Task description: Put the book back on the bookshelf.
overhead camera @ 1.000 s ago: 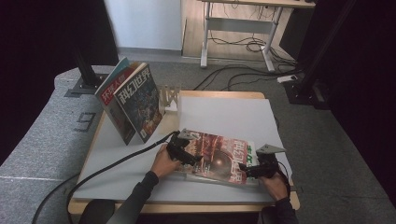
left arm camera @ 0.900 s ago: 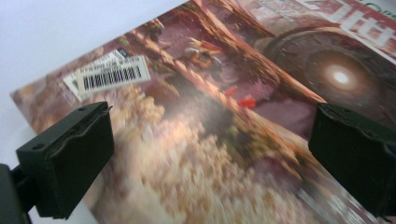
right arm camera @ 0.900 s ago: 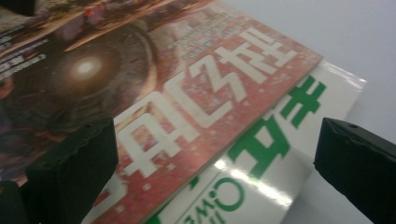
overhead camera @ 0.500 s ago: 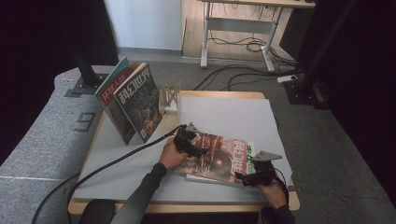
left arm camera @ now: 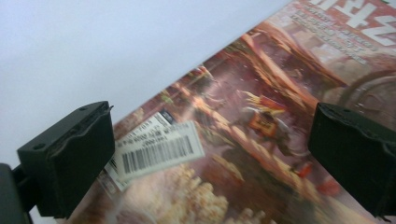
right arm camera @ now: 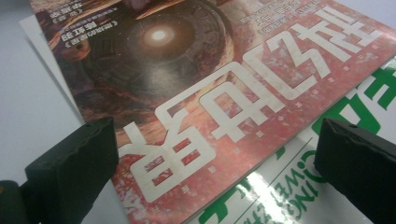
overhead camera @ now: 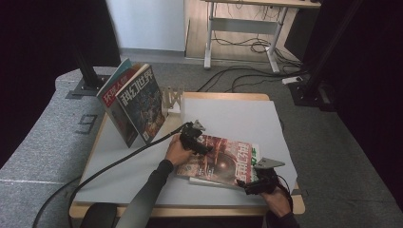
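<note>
- While both tools hover over the flat-lying stack, the red magazine [overhead camera: 216,161] lies face up on the grey mat of the table [overhead camera: 223,114], near its front edge and right of middle.
- Under it lies a second magazine [right arm camera: 299,186], white with green print, which juts out past the red cover's edge on the right side.
- From the high view, the left tool [overhead camera: 196,142] sits over the red magazine's far left corner, with the person's left hand [overhead camera: 177,153] behind it on the cover's edge.
- Seen along the left tool [left arm camera: 205,163], its two black jaws stand wide apart above the cover, one on each side of a white barcode label [left arm camera: 156,150], and they grip nothing.
- At the near right corner of the stack, the right tool [overhead camera: 259,183] is held by the right hand [overhead camera: 278,202] just by the table's front edge.
- Its own view shows the right tool [right arm camera: 212,163] with jaws spread wide, one over the mat beside the red cover and the other over the green-printed magazine; they clasp nothing.
- Whether either tool touches the paper cannot be told.
- Farther back on the left, two more magazines [overhead camera: 135,102] stand upright and leaning, with a pale rack [overhead camera: 172,99] just beside them.
</note>
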